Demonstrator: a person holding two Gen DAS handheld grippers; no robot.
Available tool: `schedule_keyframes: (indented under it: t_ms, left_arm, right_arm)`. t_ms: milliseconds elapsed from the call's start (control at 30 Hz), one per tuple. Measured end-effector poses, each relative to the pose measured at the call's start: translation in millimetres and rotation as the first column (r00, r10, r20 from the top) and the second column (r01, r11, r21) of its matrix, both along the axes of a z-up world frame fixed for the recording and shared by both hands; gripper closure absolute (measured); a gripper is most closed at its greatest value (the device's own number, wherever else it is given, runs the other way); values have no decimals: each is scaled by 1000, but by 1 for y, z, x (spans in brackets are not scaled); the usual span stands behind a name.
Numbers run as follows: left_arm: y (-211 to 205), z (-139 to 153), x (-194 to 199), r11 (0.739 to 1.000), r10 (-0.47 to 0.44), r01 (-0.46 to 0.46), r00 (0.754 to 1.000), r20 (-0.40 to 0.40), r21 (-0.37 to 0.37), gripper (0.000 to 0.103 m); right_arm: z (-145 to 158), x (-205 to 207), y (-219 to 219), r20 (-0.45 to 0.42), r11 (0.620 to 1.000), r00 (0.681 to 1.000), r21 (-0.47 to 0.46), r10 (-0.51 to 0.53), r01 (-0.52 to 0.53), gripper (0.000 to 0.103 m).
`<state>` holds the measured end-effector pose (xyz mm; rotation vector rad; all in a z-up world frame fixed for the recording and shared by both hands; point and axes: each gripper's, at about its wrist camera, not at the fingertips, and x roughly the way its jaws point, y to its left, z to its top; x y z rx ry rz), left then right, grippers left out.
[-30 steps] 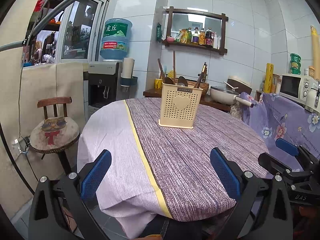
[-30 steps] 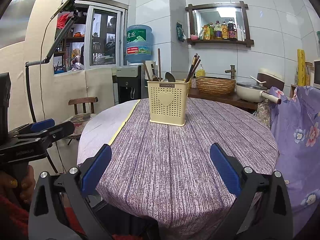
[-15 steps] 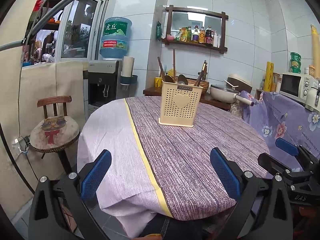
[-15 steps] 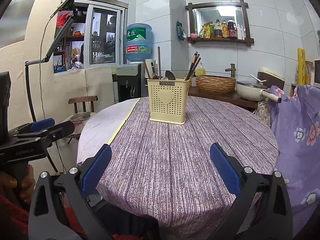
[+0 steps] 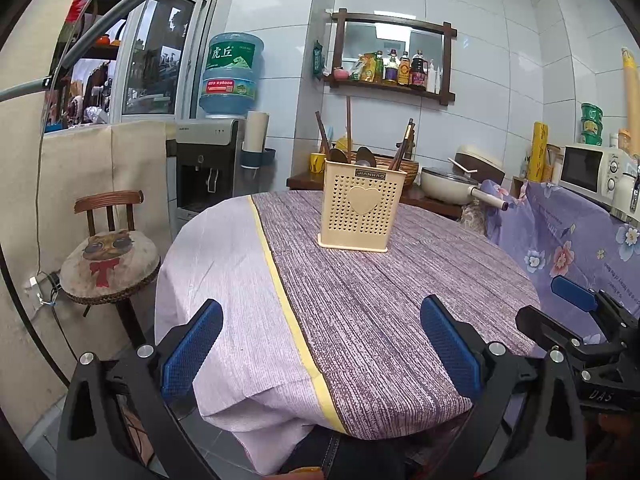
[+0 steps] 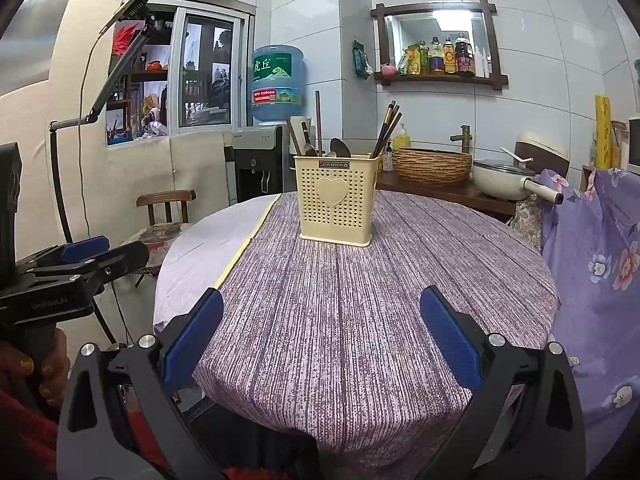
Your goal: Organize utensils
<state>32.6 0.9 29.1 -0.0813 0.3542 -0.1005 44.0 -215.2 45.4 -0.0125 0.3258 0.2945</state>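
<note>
A cream perforated utensil holder [image 5: 360, 206] [image 6: 336, 202] with a heart on its front stands upright on the round table [image 5: 380, 300] [image 6: 360, 300]. Spoons [image 6: 339, 147] and dark chopsticks [image 6: 386, 128] stick out of its top. My left gripper [image 5: 320, 346] hovers open at the table's near edge, well short of the holder, with nothing between its blue pads. My right gripper [image 6: 320, 336] is open too, empty, at the near edge facing the holder. Each gripper shows at the side of the other's view.
A purple striped cloth with a pale left section covers the table. A wooden chair [image 5: 108, 256] stands to the left, a water dispenser [image 5: 212, 168] behind it. A counter at the back holds a woven basket [image 6: 432, 166] and a pan [image 6: 504, 180]. Floral fabric [image 5: 568, 240] hangs on the right.
</note>
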Motion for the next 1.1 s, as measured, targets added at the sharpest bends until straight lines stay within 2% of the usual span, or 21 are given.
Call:
schedule_keyframes:
  t_ms: [300, 433, 1100]
  left_arm:
    - [-1, 1, -1, 1000, 4, -4, 1000, 8, 10, 5]
    - [0, 2, -4, 1000, 12, -13, 999, 34, 10, 5]
    - [-6, 8, -2, 998, 26, -27, 1000, 15, 48, 5]
  right_arm:
    - [-4, 1, 0, -5, 1000, 1000, -1, 0, 0, 6]
    - [-4, 2, 0, -5, 1000, 1000, 0, 0, 0, 6]
    - [-8, 0, -2, -9, 1000, 1000, 9, 1, -1, 6]
